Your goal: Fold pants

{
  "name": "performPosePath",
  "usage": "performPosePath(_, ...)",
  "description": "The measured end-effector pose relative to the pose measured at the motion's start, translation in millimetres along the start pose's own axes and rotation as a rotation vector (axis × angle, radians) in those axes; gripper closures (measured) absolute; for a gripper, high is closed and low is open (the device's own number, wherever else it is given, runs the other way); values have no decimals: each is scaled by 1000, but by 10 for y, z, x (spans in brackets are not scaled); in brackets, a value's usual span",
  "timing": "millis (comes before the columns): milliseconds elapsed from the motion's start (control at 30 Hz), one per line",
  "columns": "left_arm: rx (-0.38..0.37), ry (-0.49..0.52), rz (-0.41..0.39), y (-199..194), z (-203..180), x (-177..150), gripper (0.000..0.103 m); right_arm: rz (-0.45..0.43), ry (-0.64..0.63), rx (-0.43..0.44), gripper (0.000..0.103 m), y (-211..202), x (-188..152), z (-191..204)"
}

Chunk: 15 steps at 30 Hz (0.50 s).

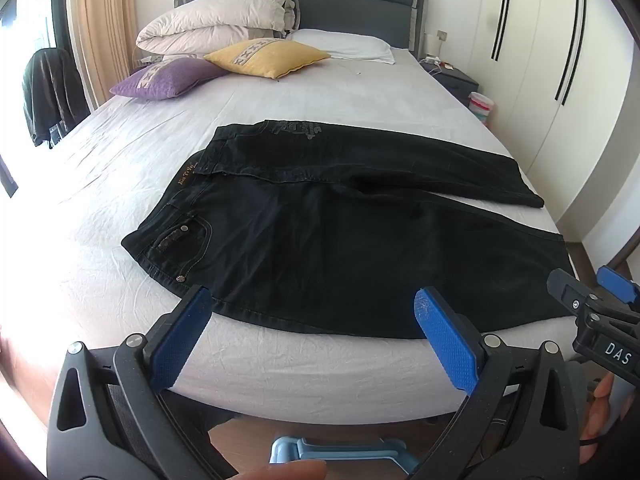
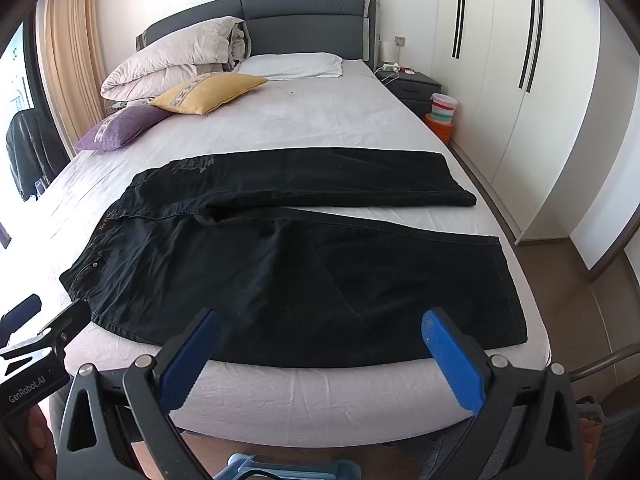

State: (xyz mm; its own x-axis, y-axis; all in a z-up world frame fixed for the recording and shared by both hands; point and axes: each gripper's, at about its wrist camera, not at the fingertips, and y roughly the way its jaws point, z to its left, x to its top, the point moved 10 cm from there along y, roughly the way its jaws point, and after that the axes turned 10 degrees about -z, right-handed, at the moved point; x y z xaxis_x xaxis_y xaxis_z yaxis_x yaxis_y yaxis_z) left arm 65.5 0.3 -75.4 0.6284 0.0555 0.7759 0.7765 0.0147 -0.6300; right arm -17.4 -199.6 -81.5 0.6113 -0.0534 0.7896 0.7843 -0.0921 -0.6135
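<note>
Looking across the bed [image 1: 120,152] from its near edge, we judge the folding not yet begun: the black pants [image 1: 320,248] lie spread flat on the sheet, both legs side by side and no crease made. On the left sits the waistband, with a riveted pocket and a small label near it; from there the near leg runs right to its hem close to the bed's right edge, while the far leg angles away slightly, leaving a narrow wedge of sheet between the hems. The dark denim looks heavy and mostly smooth. Our left gripper [image 1: 314,312] hangs spread wide and empty at the near hem line; our right gripper [image 2: 320,334] likewise gapes, holding nothing. Every fold remains ahead.
</note>
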Motion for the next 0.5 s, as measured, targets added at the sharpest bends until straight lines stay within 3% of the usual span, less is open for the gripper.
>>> performPosePath(500, -2, -2, 2, 1, -2, -2, 0, 1, 1, 2, 0, 1, -4, 6)
